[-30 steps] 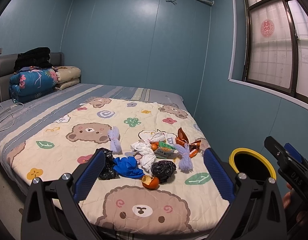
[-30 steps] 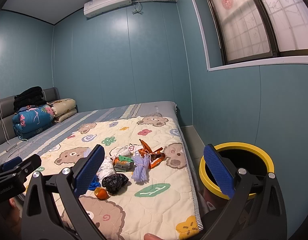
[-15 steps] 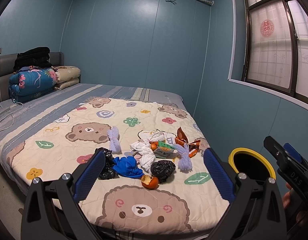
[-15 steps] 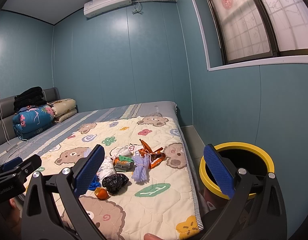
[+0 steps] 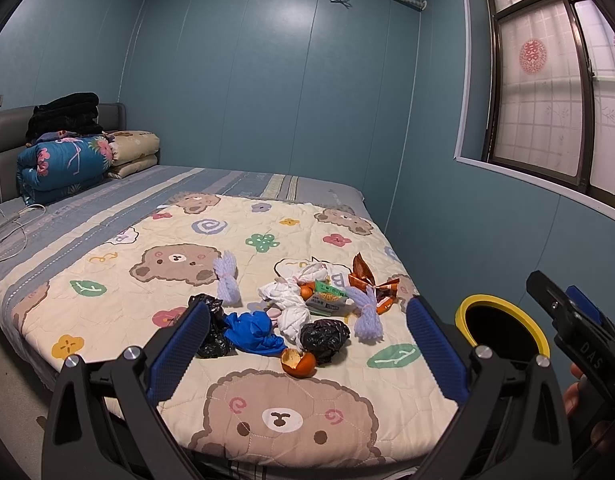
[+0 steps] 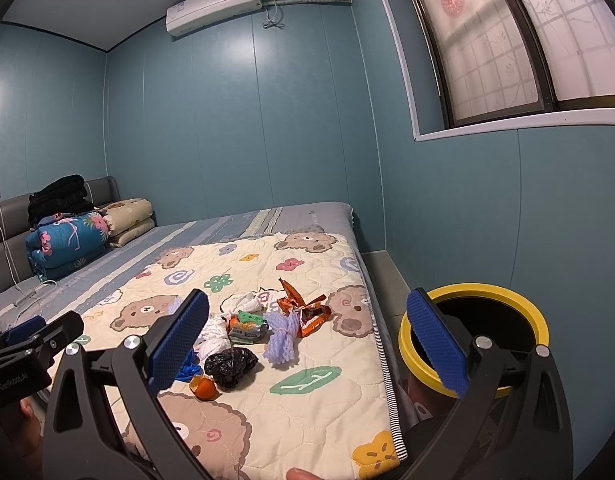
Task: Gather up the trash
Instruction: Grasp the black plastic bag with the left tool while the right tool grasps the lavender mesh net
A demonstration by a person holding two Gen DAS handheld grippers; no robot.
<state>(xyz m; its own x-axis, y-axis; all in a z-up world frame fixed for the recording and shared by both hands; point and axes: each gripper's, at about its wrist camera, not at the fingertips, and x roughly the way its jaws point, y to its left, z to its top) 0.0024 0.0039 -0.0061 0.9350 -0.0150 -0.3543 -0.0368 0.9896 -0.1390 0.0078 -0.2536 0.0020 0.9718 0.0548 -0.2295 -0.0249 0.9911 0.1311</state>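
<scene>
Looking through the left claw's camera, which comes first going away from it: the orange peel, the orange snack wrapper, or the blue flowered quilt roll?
1. Orange peel: nearest, on the blanket's front part, just ahead of the open left claw.
2. Orange snack wrapper: further back, on the pile's right side.
3. Blue flowered quilt roll: farthest, by the headboard at far left.

Apparently home bedroom: bed (image 5: pixel 107 216), folded quilts (image 5: pixel 63 164).

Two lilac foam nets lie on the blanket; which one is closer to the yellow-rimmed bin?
The lilac foam net beside the orange wrapper; the other lies by the bear print, farther from the bin.
</scene>
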